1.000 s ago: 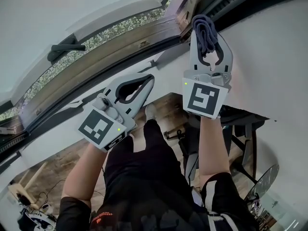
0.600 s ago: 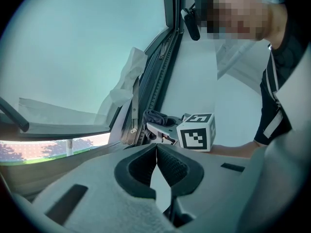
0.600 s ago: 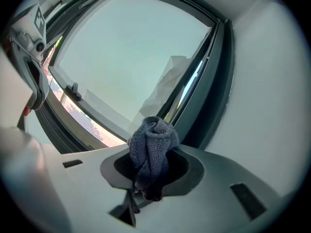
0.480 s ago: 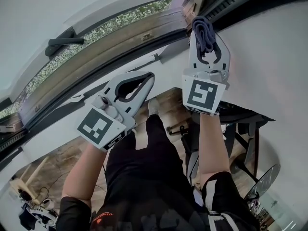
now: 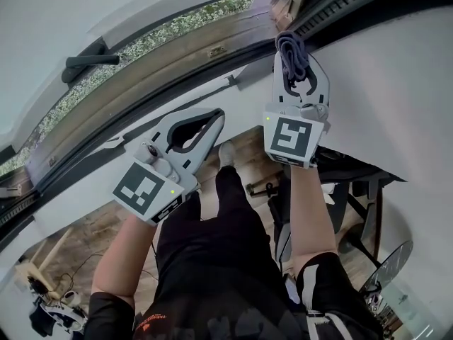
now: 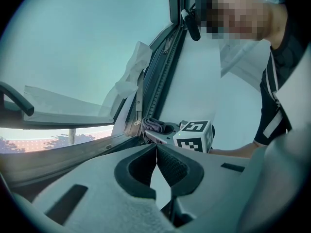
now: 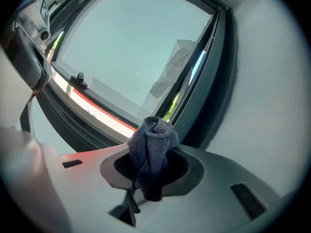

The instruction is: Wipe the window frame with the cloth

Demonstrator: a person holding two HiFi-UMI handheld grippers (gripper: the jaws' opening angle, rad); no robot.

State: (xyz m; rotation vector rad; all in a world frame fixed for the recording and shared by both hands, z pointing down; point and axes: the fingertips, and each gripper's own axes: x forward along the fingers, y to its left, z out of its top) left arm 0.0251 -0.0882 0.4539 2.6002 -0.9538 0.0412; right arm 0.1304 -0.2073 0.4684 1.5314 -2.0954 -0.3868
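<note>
Near the window frame (image 7: 216,81), right claw (image 7: 151,155) pinches a bunched nubby grey cloth (image 7: 154,137); left claw (image 6: 156,147) closed, empty.

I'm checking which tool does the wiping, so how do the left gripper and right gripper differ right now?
The right gripper is shut on the cloth; the left gripper is shut on nothing. The right gripper is up by the window frame; the left gripper sits back from it. Both are grey with a marker cube.

L gripper (image 5: 218,116) jaws together, held lower, R gripper (image 5: 297,64) higher, clamped on cloth (image 5: 291,47), forearms extended
</note>
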